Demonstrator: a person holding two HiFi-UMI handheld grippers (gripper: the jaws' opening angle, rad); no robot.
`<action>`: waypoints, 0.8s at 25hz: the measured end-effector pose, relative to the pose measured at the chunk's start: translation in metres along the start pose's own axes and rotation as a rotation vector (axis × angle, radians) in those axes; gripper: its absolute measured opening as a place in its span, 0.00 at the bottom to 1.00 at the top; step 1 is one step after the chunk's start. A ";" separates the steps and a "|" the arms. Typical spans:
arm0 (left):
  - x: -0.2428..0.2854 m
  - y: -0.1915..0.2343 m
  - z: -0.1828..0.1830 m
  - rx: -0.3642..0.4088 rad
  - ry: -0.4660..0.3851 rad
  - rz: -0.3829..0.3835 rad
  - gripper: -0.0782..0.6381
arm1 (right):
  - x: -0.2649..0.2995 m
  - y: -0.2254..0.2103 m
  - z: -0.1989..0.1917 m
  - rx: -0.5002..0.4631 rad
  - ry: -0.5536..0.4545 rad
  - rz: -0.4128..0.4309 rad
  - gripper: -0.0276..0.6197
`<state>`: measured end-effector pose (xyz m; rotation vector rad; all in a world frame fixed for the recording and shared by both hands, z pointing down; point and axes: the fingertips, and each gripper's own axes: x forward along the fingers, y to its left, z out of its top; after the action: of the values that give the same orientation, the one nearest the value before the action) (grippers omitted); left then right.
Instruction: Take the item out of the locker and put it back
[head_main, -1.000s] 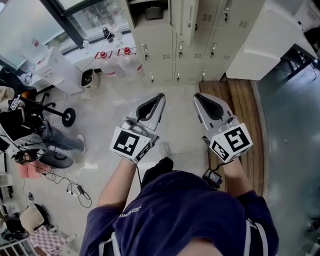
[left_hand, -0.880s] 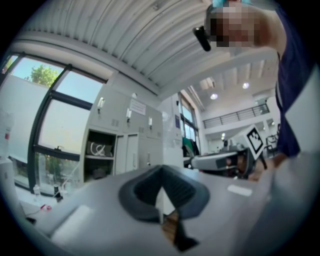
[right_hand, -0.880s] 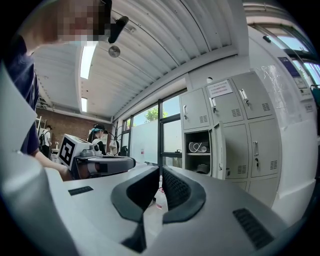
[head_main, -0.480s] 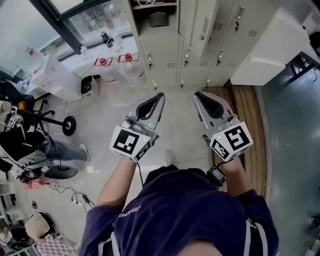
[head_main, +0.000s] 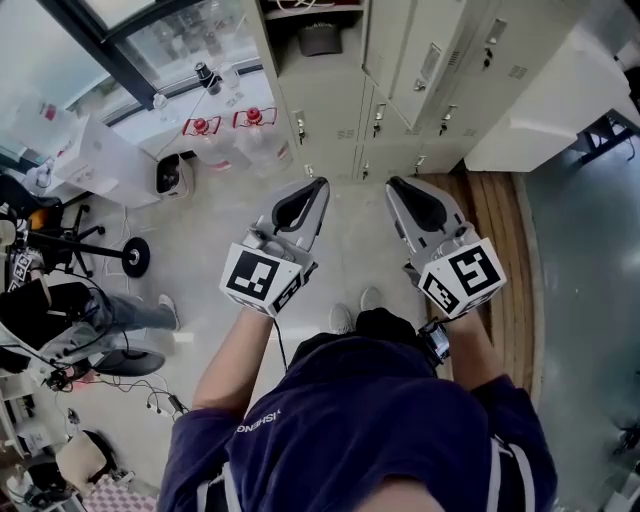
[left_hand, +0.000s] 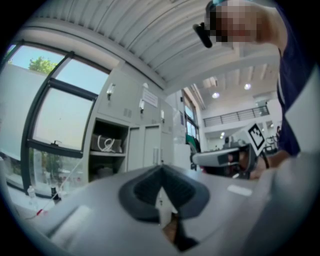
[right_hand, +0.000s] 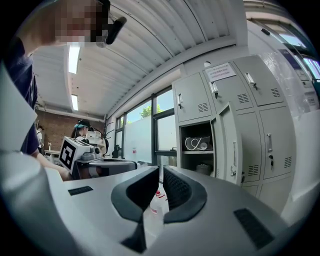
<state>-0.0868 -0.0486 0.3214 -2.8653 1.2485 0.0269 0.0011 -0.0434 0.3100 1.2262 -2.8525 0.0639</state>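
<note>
At the far left of the head view a seated person (head_main: 75, 315) is near the window. Two jugs (head_main: 262, 140) with red caps stand on the floor just left of the lockers. The open locker (head_main: 282, 40) is at the far side, left of centre, and a dark box (head_main: 320, 39) sits on its lower shelf. Only the gripper views show the upper shelf clearly, where a white cable (right_hand: 198, 143) lies coiled.

The left gripper (head_main: 320, 184) points level toward the lockers. Its own view shows the pads (left_hand: 147, 187) meeting in a line with nothing between them. The right gripper (head_main: 392, 184) is just beside it. Its jaws stand a sliver apart and hold nothing, and a jug shows through the slit in its own view.

The locker door (head_main: 400, 50) hangs open to the right of the box. Wooden decking (head_main: 495, 230) and a white counter (head_main: 550, 100) lie at the right.

Compared with a second ago, the lockers and jugs are nearer. Both grippers keep the same pose.
</note>
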 end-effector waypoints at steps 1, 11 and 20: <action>0.005 0.004 -0.002 -0.001 0.002 0.000 0.11 | 0.005 -0.005 -0.001 0.001 0.001 0.000 0.05; 0.065 0.045 -0.018 0.005 0.017 0.018 0.11 | 0.054 -0.058 -0.012 0.010 -0.005 0.025 0.05; 0.133 0.089 -0.025 0.001 0.028 0.076 0.11 | 0.107 -0.112 -0.012 0.021 -0.008 0.094 0.05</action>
<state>-0.0611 -0.2075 0.3430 -2.8257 1.3615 -0.0122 0.0092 -0.1972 0.3302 1.0975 -2.9223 0.0928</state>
